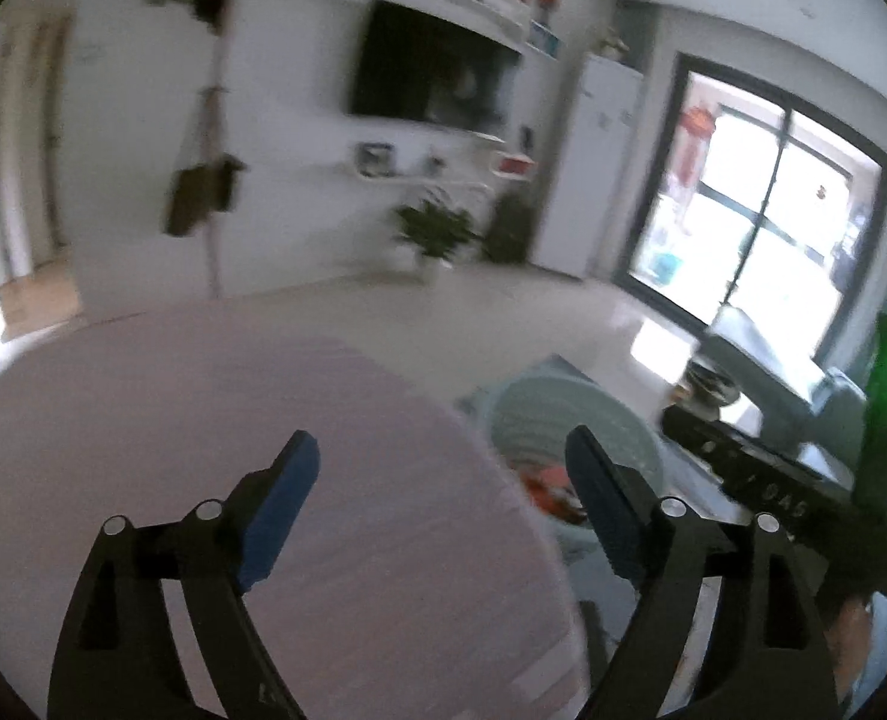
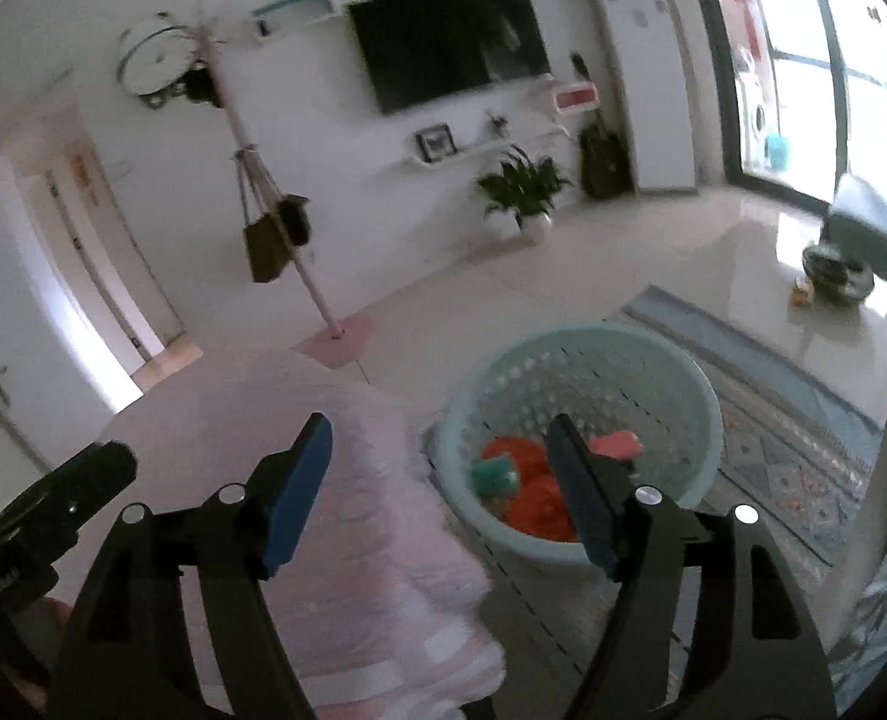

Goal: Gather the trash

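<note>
A pale green perforated basket stands on the floor beside a pink-covered surface. Inside it lie orange trash, a teal piece and a pink piece. My right gripper is open and empty, held above the gap between the pink surface and the basket. My left gripper is open and empty above the pink surface. The basket and orange trash show blurred past its right finger. The right gripper's body shows at the right.
A patterned rug lies under and right of the basket. A coat stand with hanging bags, a potted plant, a wall TV and a glass door are farther off. A grey seat is at right.
</note>
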Demonstrator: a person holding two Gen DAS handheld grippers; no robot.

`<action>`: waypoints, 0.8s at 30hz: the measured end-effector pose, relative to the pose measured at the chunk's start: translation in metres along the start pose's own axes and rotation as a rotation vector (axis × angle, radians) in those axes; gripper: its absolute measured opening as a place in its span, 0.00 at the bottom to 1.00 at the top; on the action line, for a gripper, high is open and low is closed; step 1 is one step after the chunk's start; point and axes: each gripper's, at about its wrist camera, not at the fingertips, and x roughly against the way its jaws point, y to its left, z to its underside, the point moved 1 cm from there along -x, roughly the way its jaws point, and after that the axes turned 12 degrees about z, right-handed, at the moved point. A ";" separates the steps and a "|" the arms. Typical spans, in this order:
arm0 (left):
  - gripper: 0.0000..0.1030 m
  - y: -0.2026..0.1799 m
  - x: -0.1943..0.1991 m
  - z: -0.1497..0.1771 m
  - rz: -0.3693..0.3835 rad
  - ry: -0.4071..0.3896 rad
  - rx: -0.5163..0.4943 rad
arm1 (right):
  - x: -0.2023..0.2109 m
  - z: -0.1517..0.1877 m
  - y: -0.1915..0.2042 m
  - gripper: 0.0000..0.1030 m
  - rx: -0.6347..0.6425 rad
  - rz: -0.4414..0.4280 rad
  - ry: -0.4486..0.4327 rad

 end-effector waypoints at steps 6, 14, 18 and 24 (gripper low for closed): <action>0.85 0.021 0.060 0.023 -0.189 -0.134 -0.008 | 0.044 0.012 0.046 0.68 0.105 0.013 -0.118; 0.85 0.052 0.093 0.052 -0.349 -0.275 0.089 | 0.087 0.042 0.067 0.70 0.125 0.019 -0.291; 0.85 0.059 0.096 0.060 -0.346 -0.298 0.121 | 0.087 0.048 0.066 0.71 0.155 0.061 -0.298; 0.85 0.058 0.096 0.059 -0.337 -0.285 0.110 | 0.080 0.052 0.057 0.71 0.139 0.070 -0.292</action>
